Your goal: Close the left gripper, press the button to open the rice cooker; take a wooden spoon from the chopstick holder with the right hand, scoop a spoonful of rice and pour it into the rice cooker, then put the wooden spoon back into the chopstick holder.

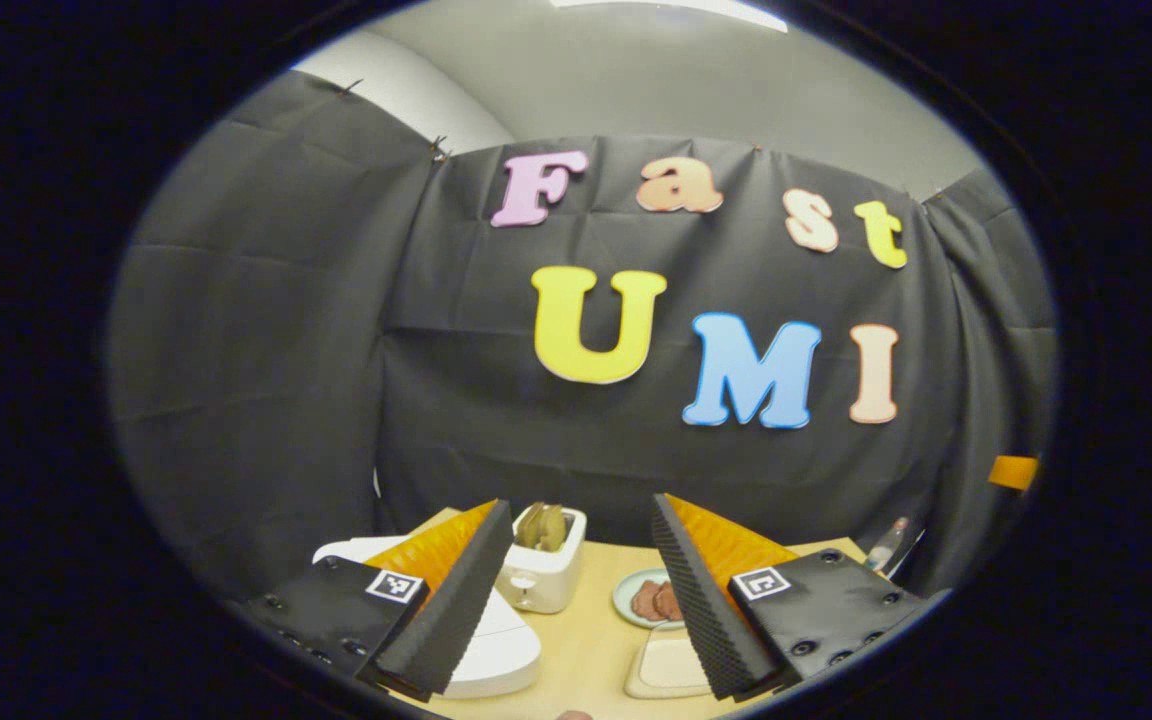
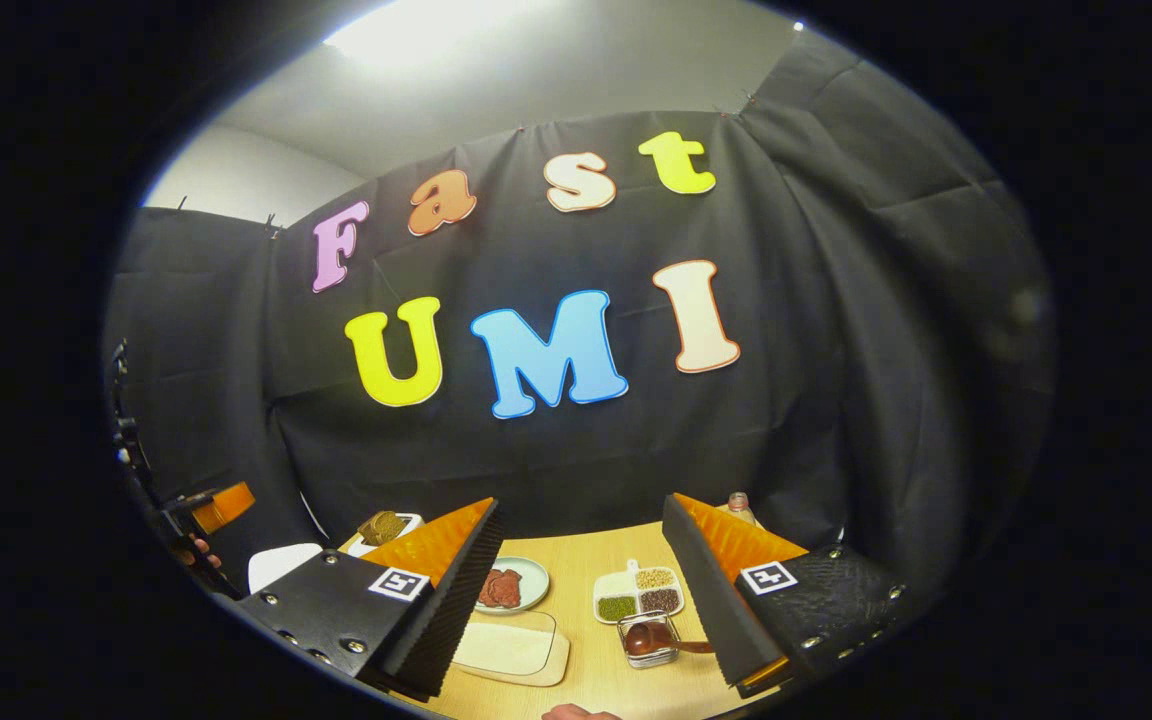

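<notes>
Left gripper view: left gripper (image 1: 576, 590) hangs above the table w/ jaws spread, not yet pressed together for the button; the white rice cooker (image 1: 491, 650) sits just below its left finger, lid down.

Right gripper view: right gripper (image 2: 581, 590) also spread & empty, aimed at the wooden spoon (image 2: 654, 638) lying in the clear chopstick holder (image 2: 648, 642) near its right finger, prob. lined up for the pick.

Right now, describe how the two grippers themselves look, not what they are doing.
The left gripper has two wedge-shaped fingers with ribbed inner faces, each on a flat bolted plate bearing a small square black-and-white marker. The right gripper is built the same way, with a square marker on each plate. No cables or sleeves can be seen.
</notes>
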